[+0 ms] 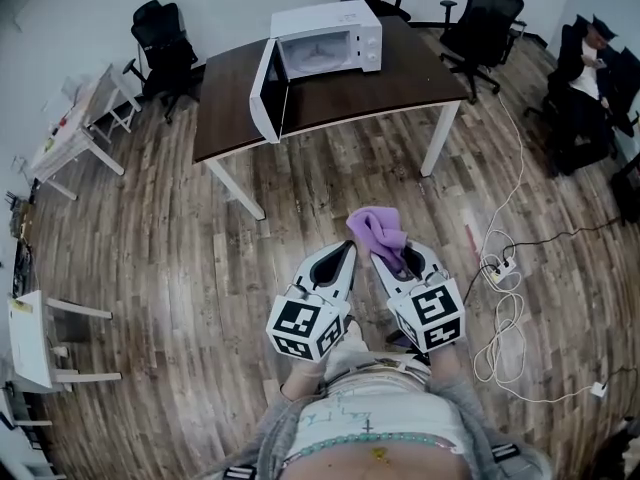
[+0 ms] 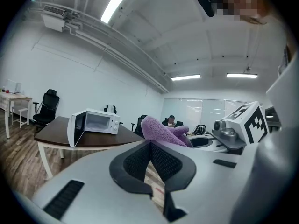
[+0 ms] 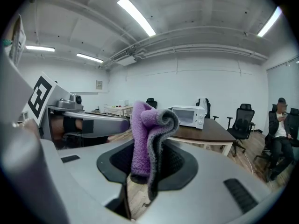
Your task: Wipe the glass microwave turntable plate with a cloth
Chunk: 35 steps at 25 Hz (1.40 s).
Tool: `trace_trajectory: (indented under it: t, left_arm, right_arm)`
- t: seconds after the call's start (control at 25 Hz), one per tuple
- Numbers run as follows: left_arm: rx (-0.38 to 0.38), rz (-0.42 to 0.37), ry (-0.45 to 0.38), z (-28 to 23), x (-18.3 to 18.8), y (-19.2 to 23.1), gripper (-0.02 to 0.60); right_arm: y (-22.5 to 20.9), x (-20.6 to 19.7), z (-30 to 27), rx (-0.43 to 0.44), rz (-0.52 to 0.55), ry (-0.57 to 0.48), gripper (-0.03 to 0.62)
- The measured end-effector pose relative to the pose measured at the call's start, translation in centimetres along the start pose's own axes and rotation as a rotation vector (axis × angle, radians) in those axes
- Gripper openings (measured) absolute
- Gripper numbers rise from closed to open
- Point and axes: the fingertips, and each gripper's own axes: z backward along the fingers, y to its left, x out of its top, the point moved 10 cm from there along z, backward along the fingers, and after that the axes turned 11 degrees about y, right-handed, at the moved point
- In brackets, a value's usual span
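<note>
Right gripper (image 3: 148,158) pinches cloth (image 3: 145,132); left gripper (image 2: 150,147) closed (empty); microwave (image 1: 328,36) seemingly open.

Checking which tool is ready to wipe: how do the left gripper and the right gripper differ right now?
The left gripper has its jaws shut together with nothing between them; the right gripper is shut on a folded purple cloth. The left gripper's tip is bare, while the cloth sticks out past the right gripper's tip. Both are white, sit side by side and point toward the table with the open microwave.
</note>
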Motion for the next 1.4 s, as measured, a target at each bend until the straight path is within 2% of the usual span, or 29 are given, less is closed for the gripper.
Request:
trace_trajectory:
  t: [0.28, 0.88, 1.4]
  left_arm:
    - [0.013, -0.002, 0.012, -0.2, 1.0, 4.9, 0.011]
    - [0.086, 0.054, 0.008, -1.9, 2.0, 10.0, 0.011]
    - [0.121, 0.059, -0.009, -10.4, 7.1, 14.5, 0.011]
  right_arm:
    - [0.7, 1.8, -4.1, -0.007, -0.03, -0.006, 0.12]
    - [-0.9, 4.6, -10.0, 0.072, -0.014, -0.003, 0.12]
    - [-8.6, 9.7, -17.1, 0.14, 0.025, -0.003, 0.12]
